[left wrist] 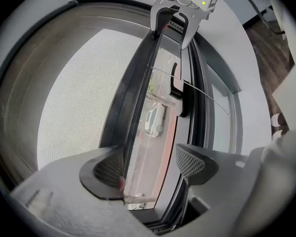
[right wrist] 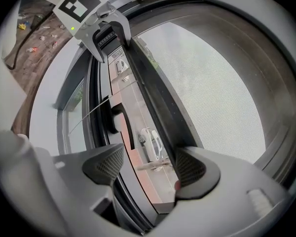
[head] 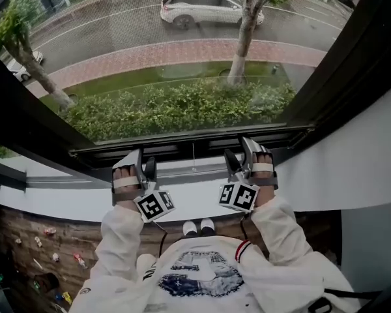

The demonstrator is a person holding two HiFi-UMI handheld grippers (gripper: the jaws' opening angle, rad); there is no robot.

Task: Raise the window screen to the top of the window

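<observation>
At screen rail [head: 189, 143], left tongs [head: 143, 164], right tongs [head: 240, 154] abreast, jaws apart

Head view looks down; gripper views share window [head: 150, 57].

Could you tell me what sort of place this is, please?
Likely an upper-floor room beside a street: a window with a screen looks down on a road, a white car and a hedge.

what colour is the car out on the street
White; the car shows best in the head view.
</observation>
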